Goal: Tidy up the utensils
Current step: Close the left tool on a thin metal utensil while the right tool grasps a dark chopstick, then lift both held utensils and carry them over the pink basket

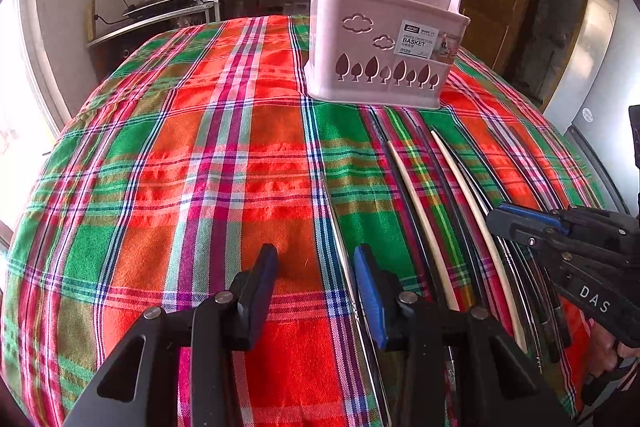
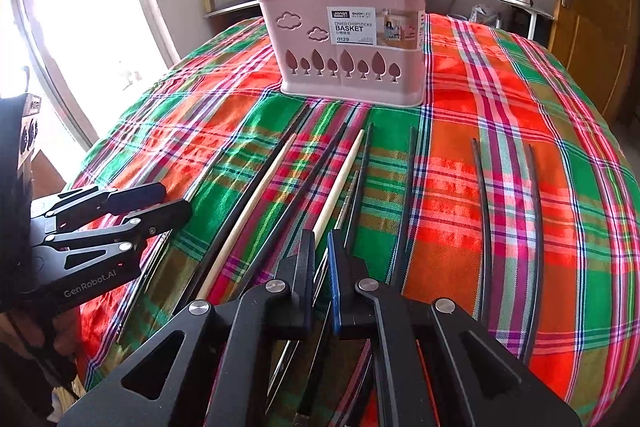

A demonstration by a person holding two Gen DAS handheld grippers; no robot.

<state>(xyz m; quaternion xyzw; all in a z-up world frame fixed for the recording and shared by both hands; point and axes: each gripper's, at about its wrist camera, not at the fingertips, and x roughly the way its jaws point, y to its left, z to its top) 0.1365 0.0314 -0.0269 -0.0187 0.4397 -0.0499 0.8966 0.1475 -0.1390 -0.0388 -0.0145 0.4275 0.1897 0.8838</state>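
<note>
- The pink basket [image 2: 352,67] stands upright at the far side of the checked tablecloth [image 2: 520,107].
- The chopsticks lie flat in a row in front of the basket, not in it. There are two pale chopsticks [image 2: 256,195], some dark chopsticks [image 2: 486,207] and a thin silver chopstick [image 1: 340,247].
- The left gripper [image 1: 316,283] is low over the cloth with its jaws spread. The silver chopstick runs between them, close to the blue pad, but it is not squeezed.
- The right gripper [image 2: 320,259] sits over the middle of the row, jaws pressed almost together. I cannot tell if a stick is pinched.
</note>
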